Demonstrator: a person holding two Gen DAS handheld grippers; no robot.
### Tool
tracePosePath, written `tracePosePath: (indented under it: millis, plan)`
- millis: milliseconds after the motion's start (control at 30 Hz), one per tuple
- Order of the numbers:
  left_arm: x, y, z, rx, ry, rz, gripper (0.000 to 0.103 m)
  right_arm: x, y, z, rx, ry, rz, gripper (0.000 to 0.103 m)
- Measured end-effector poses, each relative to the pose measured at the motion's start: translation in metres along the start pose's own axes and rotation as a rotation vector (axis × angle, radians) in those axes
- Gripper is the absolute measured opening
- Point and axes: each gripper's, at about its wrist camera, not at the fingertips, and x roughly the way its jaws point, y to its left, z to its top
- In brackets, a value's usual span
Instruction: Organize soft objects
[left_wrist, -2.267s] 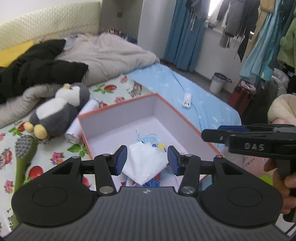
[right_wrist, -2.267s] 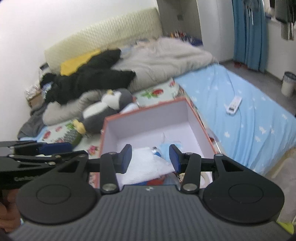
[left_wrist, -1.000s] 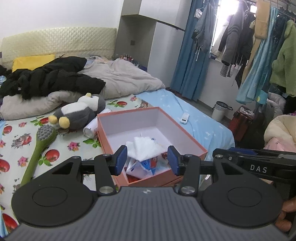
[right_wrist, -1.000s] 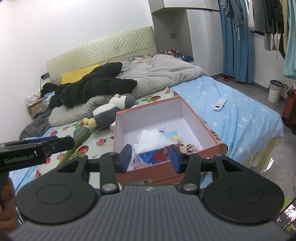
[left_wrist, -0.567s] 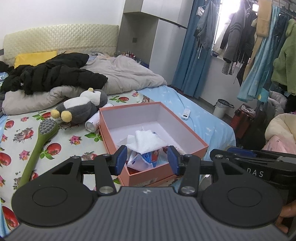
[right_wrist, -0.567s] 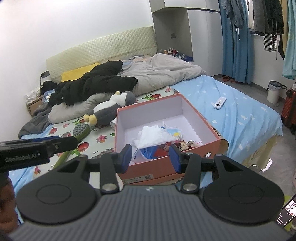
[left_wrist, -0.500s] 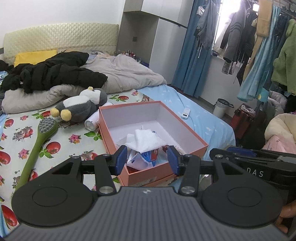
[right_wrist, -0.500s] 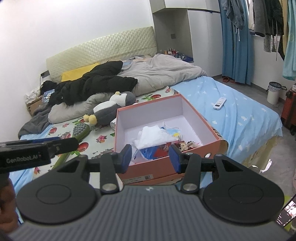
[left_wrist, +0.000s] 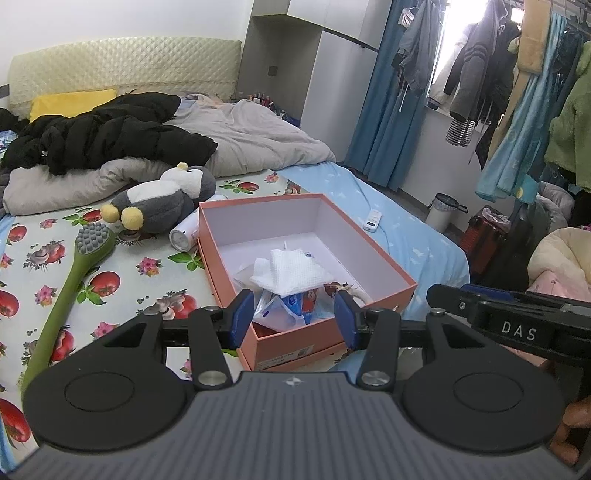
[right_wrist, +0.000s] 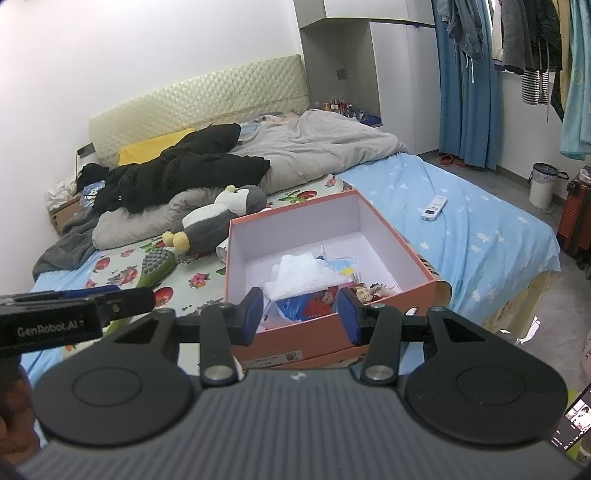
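Jaws of both grippers stand half open, empty, before the box (left_wrist: 314, 336).

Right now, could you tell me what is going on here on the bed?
A person holds the left tongs and right tongs, both open and empty, back from an orange box on the bed. A white cloth lies on packets inside. The plush penguin and green brush lie outside it.
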Motion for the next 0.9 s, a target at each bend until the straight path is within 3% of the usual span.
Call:
tracePosePath:
  millis: [633,667,700,733,800,900]
  plan:
    - [0.003,-0.006,0.005,-0.009,-0.002,-0.006,0.054,0.003,-0.001,0.004,0.007,0.008,0.0,0.048]
    - [0.004,-0.007,0.005,-0.01,-0.003,-0.008,0.058,0.004,-0.001,0.004,-0.002,0.01,-0.007,0.048]
    - [0.004,-0.006,0.007,-0.012,-0.003,-0.006,0.072,0.004,0.0,0.005,-0.008,0.009,-0.015,0.058]
    - [0.004,-0.006,0.007,-0.013,-0.002,-0.005,0.078,0.004,-0.001,0.004,-0.01,0.007,-0.02,0.076]
    - [0.004,-0.004,0.008,-0.02,-0.01,-0.009,0.091,0.004,-0.002,0.004,-0.008,-0.001,-0.021,0.09]
    - [0.004,-0.001,0.011,-0.032,-0.013,-0.011,0.098,0.006,-0.003,0.003,-0.015,-0.001,-0.057,0.089]
